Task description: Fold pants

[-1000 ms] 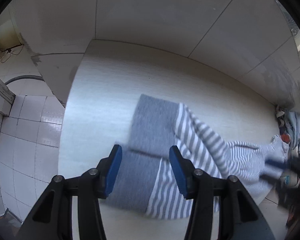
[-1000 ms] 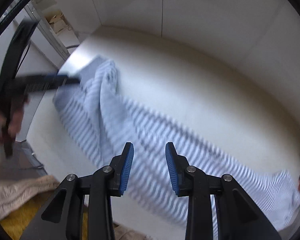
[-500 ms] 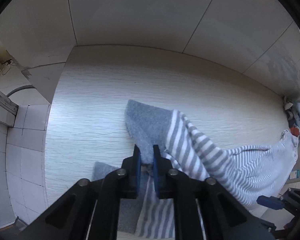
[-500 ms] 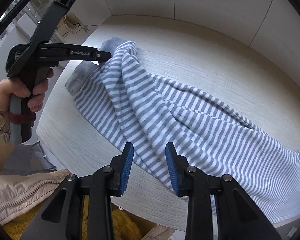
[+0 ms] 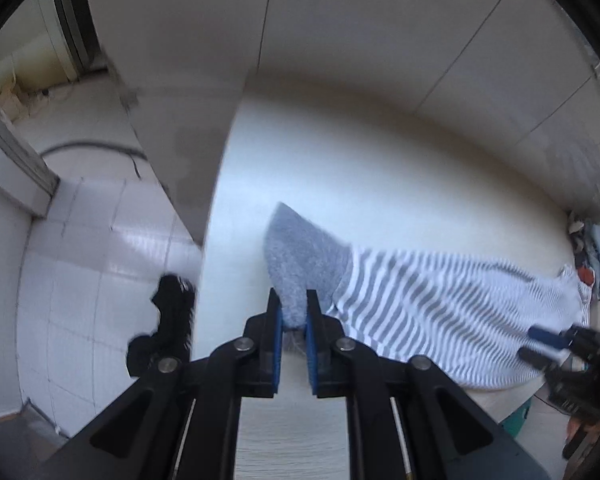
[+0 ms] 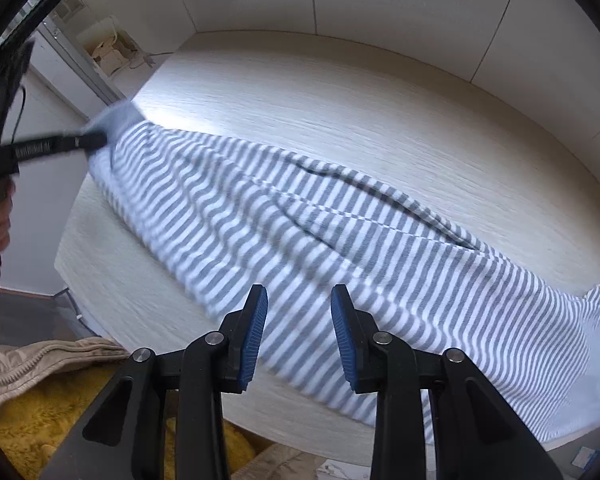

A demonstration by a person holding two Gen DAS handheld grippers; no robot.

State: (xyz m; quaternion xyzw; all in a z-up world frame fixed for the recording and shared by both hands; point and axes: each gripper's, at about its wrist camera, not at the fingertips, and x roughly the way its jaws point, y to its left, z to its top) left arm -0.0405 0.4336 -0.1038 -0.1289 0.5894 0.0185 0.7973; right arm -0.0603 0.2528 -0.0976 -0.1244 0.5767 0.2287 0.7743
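Two grippers: my left gripper (image 5: 293, 312), wide apart a second ago, now pinches the pants' (image 6: 320, 232) grey cuff (image 5: 300, 264). My right gripper (image 6: 299, 320) stays apart above them. Pants lie stretched along the counter (image 6: 380, 100).

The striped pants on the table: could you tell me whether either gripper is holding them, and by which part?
The left gripper grips the striped pants by the solid grey cuff. The right gripper hovers open over the middle, holding nothing.

Pale wood-grain table (image 6: 380, 92), striped pants (image 6: 340, 240) spread across it
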